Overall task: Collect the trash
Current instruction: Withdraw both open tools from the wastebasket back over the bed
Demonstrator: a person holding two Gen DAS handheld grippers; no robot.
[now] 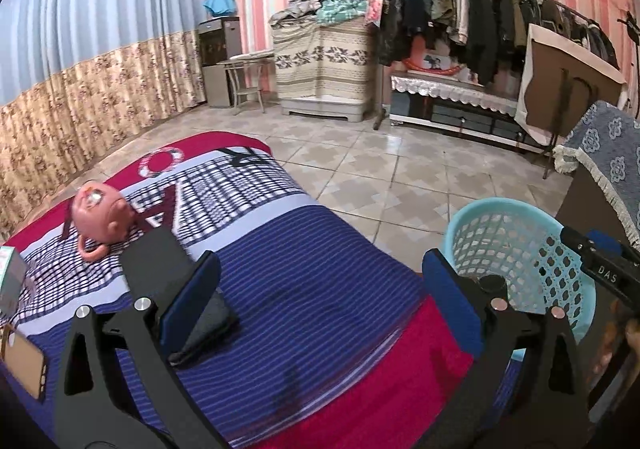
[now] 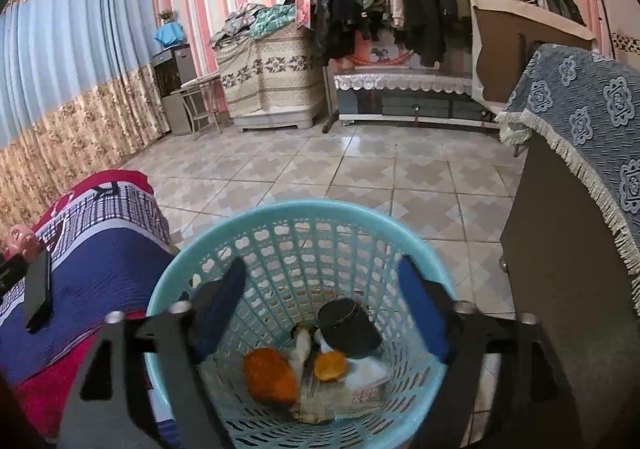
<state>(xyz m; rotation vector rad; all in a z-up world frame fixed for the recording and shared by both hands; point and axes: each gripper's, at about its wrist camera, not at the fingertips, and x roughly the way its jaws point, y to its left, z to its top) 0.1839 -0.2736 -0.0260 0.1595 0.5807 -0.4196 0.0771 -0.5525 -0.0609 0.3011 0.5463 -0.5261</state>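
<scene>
The bed [image 1: 304, 273] is seen beside the basket [image 2: 280, 217], which stands on the floor. Trash lies in the basket: a black cup [image 2: 348, 327], orange peel [image 2: 270, 373], paper. Such scraps are judged light and crushable, best pinched at an edge. The left gripper [image 1: 320, 297] and right gripper [image 2: 324, 309] are spread, nothing grasped.
</scene>
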